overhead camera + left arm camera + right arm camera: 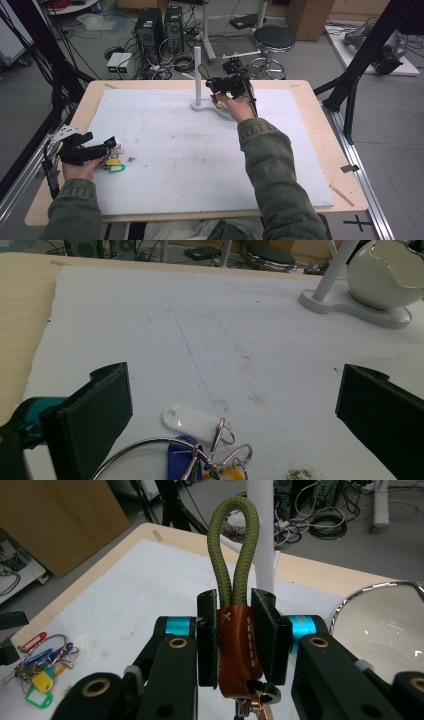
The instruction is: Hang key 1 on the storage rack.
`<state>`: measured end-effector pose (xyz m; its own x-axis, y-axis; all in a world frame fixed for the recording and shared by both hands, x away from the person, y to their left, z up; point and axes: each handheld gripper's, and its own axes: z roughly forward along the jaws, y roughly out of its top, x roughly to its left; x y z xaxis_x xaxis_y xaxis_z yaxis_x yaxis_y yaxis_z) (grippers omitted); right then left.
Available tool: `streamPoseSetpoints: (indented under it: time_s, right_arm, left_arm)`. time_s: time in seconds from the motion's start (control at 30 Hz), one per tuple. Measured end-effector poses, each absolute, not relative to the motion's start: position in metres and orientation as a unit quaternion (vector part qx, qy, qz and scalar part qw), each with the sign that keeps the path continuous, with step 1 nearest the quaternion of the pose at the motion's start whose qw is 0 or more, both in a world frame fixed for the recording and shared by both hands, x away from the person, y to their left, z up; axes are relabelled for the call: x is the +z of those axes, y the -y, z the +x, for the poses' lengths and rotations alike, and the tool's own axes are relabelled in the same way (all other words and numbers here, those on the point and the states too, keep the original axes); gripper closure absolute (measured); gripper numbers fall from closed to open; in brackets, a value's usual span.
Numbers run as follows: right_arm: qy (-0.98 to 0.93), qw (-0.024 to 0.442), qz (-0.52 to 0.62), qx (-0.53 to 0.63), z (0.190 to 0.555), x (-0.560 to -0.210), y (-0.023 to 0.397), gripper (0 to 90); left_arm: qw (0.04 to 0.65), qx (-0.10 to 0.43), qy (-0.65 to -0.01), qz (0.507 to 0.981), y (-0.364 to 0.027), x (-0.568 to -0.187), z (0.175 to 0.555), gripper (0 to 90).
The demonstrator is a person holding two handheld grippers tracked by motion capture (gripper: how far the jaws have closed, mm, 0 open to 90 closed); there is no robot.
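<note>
Right gripper (235, 640) is clamped on the brown leather tab of a keychain (235, 645); its green cord loop (233, 550) rises upright just in front of the white stand post (260, 525); left gripper (230, 410) rests apart over the key bunch (200, 450), far from the post.

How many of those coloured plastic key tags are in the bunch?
5 visible in the right gripper view: red, blue, orange, yellow, green, bunched on one ring; others may be hidden.

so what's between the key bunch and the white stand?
Nothing: in the high view, bare white mat runs from the key bunch to the stand. The left gripper view shows the same stretch, marked by faint smudges.
</note>
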<state>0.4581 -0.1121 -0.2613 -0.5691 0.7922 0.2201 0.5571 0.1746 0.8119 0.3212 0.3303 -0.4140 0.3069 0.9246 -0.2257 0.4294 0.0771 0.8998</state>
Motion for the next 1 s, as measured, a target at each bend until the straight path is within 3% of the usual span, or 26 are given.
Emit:
streamPoseSetpoints:
  time_s: [0.4, 1.0]
  right_arm:
    - [-0.760, 0.100, 0.447, 0.462, 0.480, -0.270, 0.110, 73.8]
    - [-0.773, 0.098, 0.437, 0.449, 0.505, -0.293, 0.105, 73.8]
  left_arm:
    - [0.500, 0.247, -0.534, 0.636, -0.330, -0.414, 0.321, 2.1]
    - [0.500, 0.244, -0.534, 0.637, -0.329, -0.415, 0.322, 2.1]
